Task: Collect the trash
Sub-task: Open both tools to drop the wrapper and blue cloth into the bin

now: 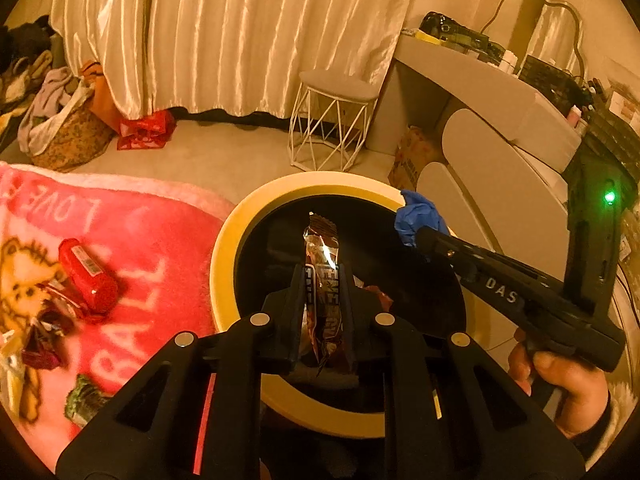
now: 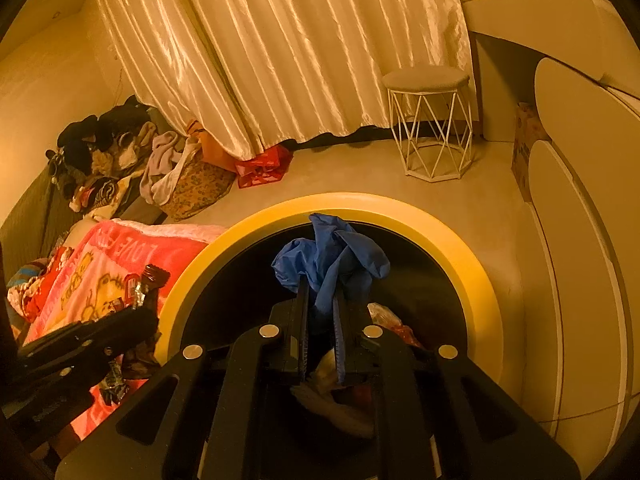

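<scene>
Left wrist view: the left gripper (image 1: 322, 280) is clamped on a shiny brown foil snack wrapper (image 1: 322, 256), its long axis running along the fingers and out over the dark mouth of the round yellow-rimmed trash bin (image 1: 224, 252) directly below — more wrappers, including a red packet (image 1: 86, 274), lie to the left on the pink fleece blanket (image 1: 132, 240). Right wrist view: the right gripper (image 2: 322, 304) is closed on a crumpled blue plastic glove (image 2: 332, 258), also hanging above the bin's opening, so both items look ready to drop.
</scene>
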A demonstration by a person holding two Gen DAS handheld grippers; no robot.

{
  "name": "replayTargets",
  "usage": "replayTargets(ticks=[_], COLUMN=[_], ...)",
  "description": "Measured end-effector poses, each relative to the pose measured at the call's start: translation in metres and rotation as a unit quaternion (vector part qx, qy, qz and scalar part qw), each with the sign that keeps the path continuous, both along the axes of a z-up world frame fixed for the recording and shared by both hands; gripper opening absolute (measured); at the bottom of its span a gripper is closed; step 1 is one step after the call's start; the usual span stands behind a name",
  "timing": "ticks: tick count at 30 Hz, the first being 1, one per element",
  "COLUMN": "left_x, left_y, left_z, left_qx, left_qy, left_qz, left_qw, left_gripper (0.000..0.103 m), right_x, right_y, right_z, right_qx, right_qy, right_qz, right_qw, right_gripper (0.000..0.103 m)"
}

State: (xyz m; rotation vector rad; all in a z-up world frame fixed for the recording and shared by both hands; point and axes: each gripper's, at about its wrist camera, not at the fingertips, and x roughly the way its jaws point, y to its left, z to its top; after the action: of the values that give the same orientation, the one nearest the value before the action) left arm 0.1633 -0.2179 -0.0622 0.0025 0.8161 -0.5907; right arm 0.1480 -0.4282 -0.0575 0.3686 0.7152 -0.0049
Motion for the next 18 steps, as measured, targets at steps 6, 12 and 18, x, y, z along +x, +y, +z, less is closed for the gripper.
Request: replayTargets(ticks=[6,12,18], left_x=[-0.001,-0.008,-0.017], left_y=[0.004,0.015,0.032], left_z=[0.0,0.011,0.02], left_qx=[-0.021,-0.027,-0.021], left_qy=[-0.004,-0.025,-0.041], left_qz=[-0.001,0.021,0.054], left_qw=[0.9998,0.9991,0.9974], left_gripper=[0.054,0.086,0.092], right_x=[-0.003,-0.006,-0.009], right_y=[-0.003,-0.002,0.009], right_z=[0.004,0.007,0.015], right_qx=[0.006,0.006,-0.012], right_qy=[-0.008,-0.016,-0.034], right_qz=[-0.009,-0.022,-0.019], right_qw=[1.0,1.0,0.999], right_gripper=[0.028,0.05,0.069])
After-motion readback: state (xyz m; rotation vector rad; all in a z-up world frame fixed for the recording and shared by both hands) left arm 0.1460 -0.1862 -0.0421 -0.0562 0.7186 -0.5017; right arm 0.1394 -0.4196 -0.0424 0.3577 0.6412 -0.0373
